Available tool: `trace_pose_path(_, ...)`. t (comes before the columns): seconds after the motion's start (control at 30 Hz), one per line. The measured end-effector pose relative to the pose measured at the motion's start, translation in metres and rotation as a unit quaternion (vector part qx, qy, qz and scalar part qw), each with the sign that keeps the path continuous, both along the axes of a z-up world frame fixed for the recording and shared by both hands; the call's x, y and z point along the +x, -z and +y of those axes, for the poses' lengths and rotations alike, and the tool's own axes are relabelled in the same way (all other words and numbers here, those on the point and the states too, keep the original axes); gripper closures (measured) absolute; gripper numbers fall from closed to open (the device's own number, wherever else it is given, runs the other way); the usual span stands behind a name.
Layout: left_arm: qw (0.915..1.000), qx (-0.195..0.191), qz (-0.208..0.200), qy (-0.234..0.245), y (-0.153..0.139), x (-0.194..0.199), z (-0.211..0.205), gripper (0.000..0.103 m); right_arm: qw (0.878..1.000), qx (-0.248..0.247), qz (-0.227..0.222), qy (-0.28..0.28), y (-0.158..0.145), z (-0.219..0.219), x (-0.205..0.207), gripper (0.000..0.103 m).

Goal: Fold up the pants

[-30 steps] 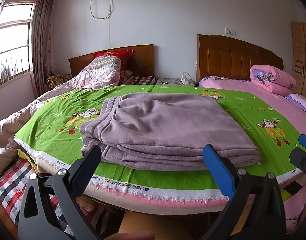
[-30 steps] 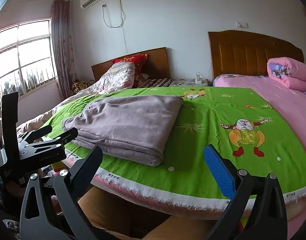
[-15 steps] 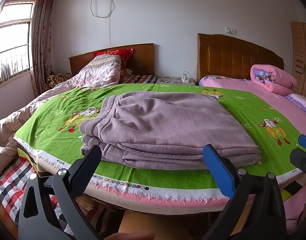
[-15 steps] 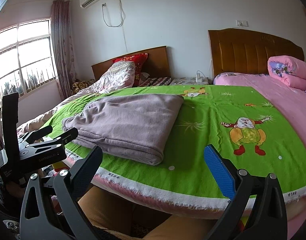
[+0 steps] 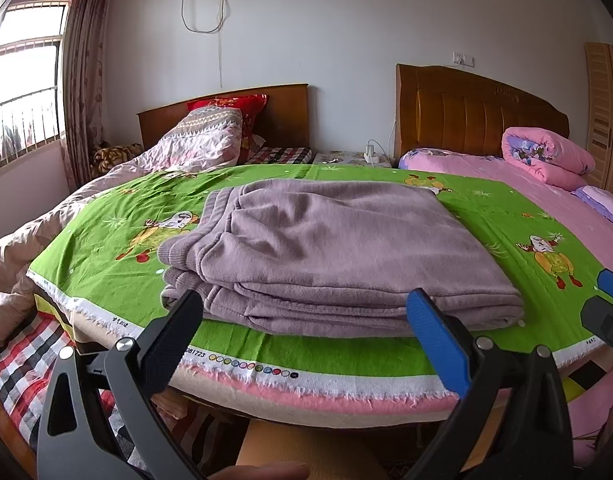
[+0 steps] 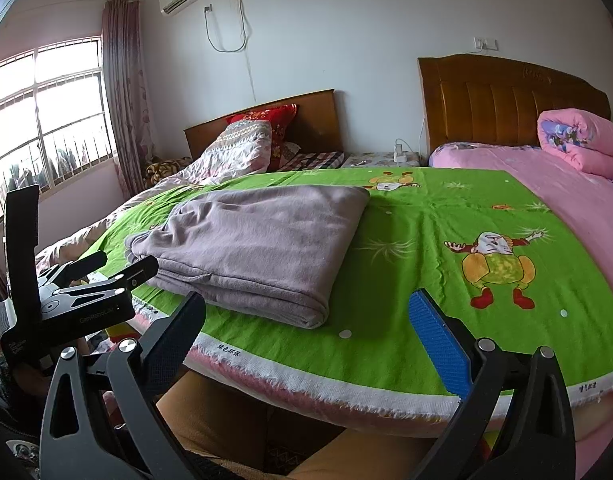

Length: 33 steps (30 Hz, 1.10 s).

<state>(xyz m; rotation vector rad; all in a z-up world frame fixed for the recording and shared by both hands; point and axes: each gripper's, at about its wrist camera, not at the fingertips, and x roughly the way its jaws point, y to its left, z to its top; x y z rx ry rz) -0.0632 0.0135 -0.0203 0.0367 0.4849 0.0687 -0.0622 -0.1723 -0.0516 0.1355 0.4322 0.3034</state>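
Note:
Mauve pants (image 5: 330,252) lie folded in a thick stack on the green cartoon-print sheet (image 5: 106,216), near the bed's front edge. In the right wrist view the same pants (image 6: 258,244) sit left of centre on the sheet (image 6: 446,216). My left gripper (image 5: 302,332) is open, held just in front of the stack's near edge and below it, with nothing between its fingers. My right gripper (image 6: 306,336) is open too, off the bed's edge to the right of the stack. The left gripper's body (image 6: 66,292) shows at the left of the right wrist view.
A rolled pink quilt (image 5: 546,156) lies on the pink bed at the right by a wooden headboard (image 5: 478,120). A second bed with a patterned duvet (image 5: 202,140) stands at the left under a window (image 5: 22,96). A checked blanket (image 5: 18,356) hangs at lower left.
Both grippers have barely drifted; the views sit slightly lower than a second ago. The folded pants have not moved and both grippers stay open.

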Motion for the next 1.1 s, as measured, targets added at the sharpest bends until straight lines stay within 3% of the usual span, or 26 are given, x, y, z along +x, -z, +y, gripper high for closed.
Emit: trace_pose_path(1.1, 0.9999, 0.013, -0.010, 0.003, -0.0045, -0.0004, 0.0012, 0.001, 1.000, 0.003, 0.002, -0.001, 0.0007, 0.0017, -0.0005, 0.005)
